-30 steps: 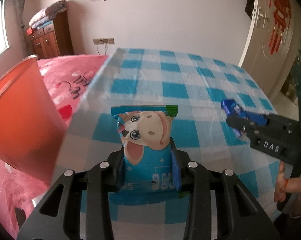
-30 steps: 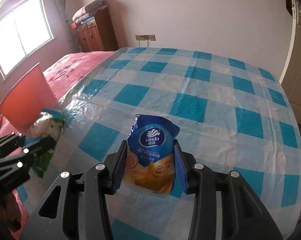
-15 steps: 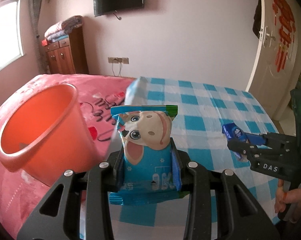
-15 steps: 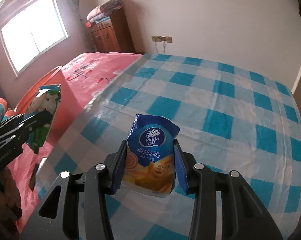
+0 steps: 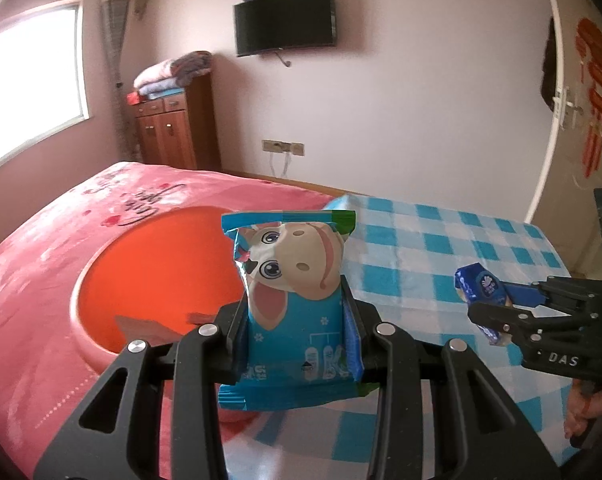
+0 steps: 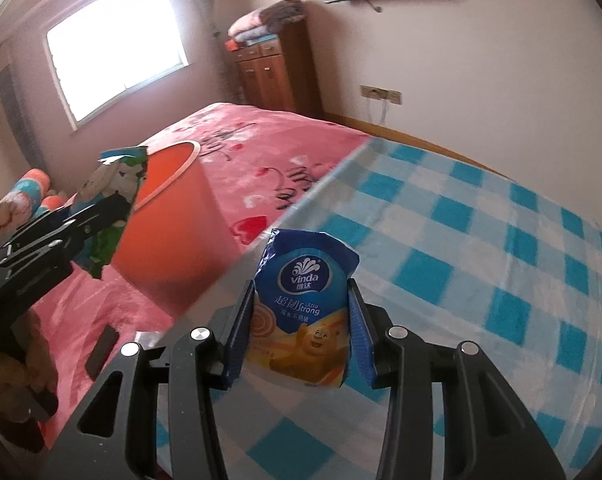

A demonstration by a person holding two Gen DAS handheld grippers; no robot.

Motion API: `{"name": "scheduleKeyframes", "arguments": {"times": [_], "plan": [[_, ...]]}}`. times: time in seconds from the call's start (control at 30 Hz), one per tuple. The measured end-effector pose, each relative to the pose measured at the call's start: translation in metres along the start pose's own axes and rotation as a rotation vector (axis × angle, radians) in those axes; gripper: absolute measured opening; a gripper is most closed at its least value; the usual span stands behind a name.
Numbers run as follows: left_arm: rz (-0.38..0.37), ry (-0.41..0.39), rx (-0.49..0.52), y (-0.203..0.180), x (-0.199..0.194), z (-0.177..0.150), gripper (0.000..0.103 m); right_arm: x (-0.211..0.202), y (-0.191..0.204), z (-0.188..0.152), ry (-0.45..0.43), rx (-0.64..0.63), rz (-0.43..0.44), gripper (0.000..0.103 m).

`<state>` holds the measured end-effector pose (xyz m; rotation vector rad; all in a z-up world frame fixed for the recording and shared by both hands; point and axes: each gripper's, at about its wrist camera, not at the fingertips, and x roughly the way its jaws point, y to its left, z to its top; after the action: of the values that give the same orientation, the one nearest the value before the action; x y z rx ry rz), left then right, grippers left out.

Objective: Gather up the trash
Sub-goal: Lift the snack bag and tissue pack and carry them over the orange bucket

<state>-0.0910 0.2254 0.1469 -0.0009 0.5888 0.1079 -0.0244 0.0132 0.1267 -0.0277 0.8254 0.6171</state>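
1. Left gripper (image 5: pixel 297 332): jaws clamped on a blue snack packet (image 5: pixel 291 300) printed with a cartoon animal face. The packet stands upright between the pads, its sealed top edge uppermost.
2. Packet location: held in the air in front of the orange bucket (image 5: pixel 113 316). In the right wrist view the packet (image 6: pixel 111 208) hangs at the near side of the bucket's rim.
3. Bucket location: it stands on the pink bedspread (image 5: pixel 41 248), just beside the left edge of the blue-and-white checked cloth (image 5: pixel 441 240). Scraps lie on its floor; their kind cannot be told.
4. Right gripper (image 6: pixel 301 336): jaws pinching a blue "Vinda" tissue pack (image 6: pixel 301 312), torn open at the top and held upright.
5. Tissue pack location: held clear above the checked cloth, near that cloth's left edge.
6. A hand (image 5: pixel 585 412) grips the right gripper's handle at the lower right corner of the left wrist view.
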Motion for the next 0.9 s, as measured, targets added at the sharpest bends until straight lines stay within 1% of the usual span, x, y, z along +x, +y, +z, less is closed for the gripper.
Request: {"name": "scheduleKeyframes", "arguments": {"times": [0.2,0.43,0.8,0.9], "plan": [[0.053,-0.008,-0.038,0.031,0.001,0.005,0.039,0.011,0.035,0.025,-0.003,-0.076,0.048,0.045],[0.099,0.006,-0.080,0.062,0.013,0.009,0.039,0.024,0.078,0.052,-0.020,-0.165,0.100,0.045],[0.127,0.047,-0.146,0.099,0.038,0.007,0.039,0.051,0.129,0.086,-0.031,-0.252,0.173,0.045],[0.130,0.060,-0.160,0.105,0.045,0.006,0.039,0.059,0.138,0.090,-0.032,-0.275,0.171,0.045]]}}
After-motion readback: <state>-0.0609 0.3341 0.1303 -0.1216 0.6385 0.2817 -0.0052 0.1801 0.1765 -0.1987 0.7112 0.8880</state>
